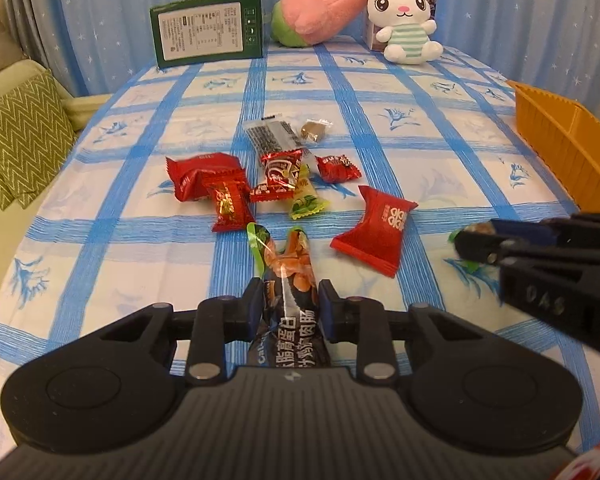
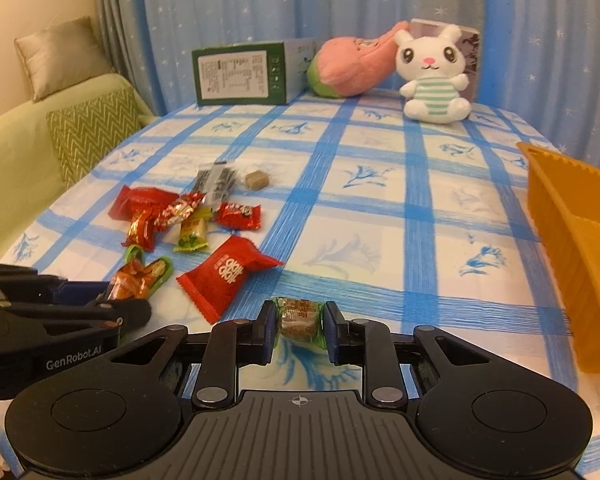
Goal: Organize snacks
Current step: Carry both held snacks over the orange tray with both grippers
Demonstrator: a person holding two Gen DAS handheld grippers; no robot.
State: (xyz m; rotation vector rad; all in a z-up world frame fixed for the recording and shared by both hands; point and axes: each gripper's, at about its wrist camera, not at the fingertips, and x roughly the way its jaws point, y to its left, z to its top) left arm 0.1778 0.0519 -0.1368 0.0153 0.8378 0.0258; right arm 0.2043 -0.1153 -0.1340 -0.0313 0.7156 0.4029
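Two snacks gripped at once over the blue-checked tablecloth (image 1: 380,92).

The left wrist view alone shows the long sausage stick (image 1: 290,276) running back between the fingers of the left gripper (image 1: 290,306), which are clamped on its dark wrapper; the right wrist view shows only its orange tip poking past that gripper from the side. The right wrist view in turn shows the small brown candy (image 2: 299,317) in a green-edged wrapper pinched between the nearly closed fingers of the right gripper (image 2: 299,330), just above the cloth; from the left it is mostly hidden behind the fingers. A red packet (image 1: 374,230) lies between the two grippers, the heap of red and green snacks (image 1: 260,184) beyond it, and the orange basket (image 2: 572,240) stands off to the right.
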